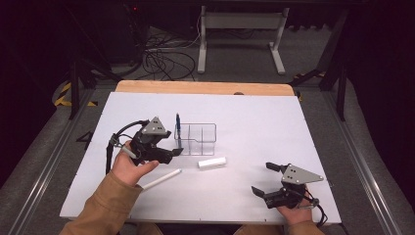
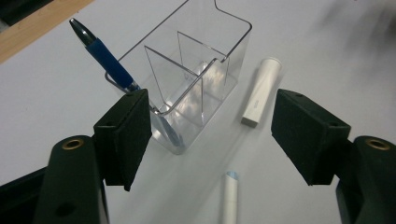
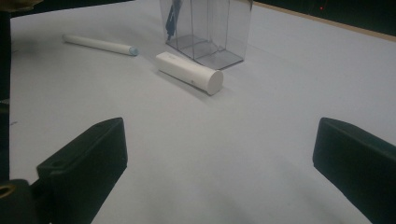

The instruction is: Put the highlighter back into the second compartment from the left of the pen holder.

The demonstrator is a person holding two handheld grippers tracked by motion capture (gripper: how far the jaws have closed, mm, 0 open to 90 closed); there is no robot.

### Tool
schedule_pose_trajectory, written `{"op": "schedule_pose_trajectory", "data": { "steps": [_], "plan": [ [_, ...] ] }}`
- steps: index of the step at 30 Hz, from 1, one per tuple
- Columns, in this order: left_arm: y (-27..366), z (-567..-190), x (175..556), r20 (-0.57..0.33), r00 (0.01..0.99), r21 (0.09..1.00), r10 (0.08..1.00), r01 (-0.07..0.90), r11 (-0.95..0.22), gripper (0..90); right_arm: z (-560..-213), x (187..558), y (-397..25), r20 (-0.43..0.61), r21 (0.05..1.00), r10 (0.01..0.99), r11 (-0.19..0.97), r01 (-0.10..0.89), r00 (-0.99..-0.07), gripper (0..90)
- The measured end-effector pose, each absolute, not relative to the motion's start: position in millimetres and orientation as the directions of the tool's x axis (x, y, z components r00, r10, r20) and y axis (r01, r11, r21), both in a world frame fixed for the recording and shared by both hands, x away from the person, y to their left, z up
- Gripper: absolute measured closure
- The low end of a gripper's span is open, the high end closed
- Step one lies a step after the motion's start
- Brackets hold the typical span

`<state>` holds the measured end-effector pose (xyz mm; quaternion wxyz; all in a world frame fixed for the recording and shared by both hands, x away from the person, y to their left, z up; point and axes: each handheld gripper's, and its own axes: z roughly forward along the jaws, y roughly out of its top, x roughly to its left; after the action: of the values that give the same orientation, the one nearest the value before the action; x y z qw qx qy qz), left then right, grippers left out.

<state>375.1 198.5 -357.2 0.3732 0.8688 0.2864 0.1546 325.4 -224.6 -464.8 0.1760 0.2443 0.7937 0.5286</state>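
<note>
A desk (image 1: 254,127) covered by a white sheet was seen from above, its wooden far edge left bare. A clear plastic holder (image 1: 195,132) with several compartments was stood a little left of the middle of the desk. A blue pen (image 1: 178,125) was held upright in its leftmost compartment, tilted slightly; the other compartments were seen empty in the left gripper view, where the holder (image 2: 187,84) and the pen (image 2: 105,58) were shown just beyond the jaws.

The left forearm, in a tan sleeve (image 1: 105,208), was stretched from the near-left corner towards the holder, and the left hand (image 1: 129,164) was wrapped around the left gripper (image 1: 173,152). Those tongs were pointed at the near left side of the holder and were spread wide, with nothing gripped. Whether the left jaw touched the holder could not be told.

The right hand (image 1: 293,213) was kept at the near edge, towards the near-right corner, with the right gripper (image 1: 266,178) aimed at the middle of the desk. Its tongs were also spread wide and nothing was held or touched.

A short white tube (image 1: 212,163) was laid flat just in front of the holder, apart from it. A thin white stick (image 1: 161,179) with a pale blue tip (image 3: 133,50) was laid near the left hand, nearer the front edge.
</note>
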Motion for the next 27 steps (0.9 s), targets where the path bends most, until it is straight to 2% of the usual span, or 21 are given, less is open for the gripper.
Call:
{"op": "schedule_pose_trajectory", "data": {
  "steps": [12,27],
  "plan": [
    [198,-372,372,0.067,0.796,0.689,0.602,0.399,-0.604,31.0,-465,325,-224,-0.022,0.925,0.573,0.323,0.201,-0.819,3.7],
    [198,-406,370,0.02,0.809,0.613,0.587,0.454,-0.647,35.1,-465,325,-224,-0.022,0.925,0.572,0.323,0.201,-0.82,3.7]
  ]
}}
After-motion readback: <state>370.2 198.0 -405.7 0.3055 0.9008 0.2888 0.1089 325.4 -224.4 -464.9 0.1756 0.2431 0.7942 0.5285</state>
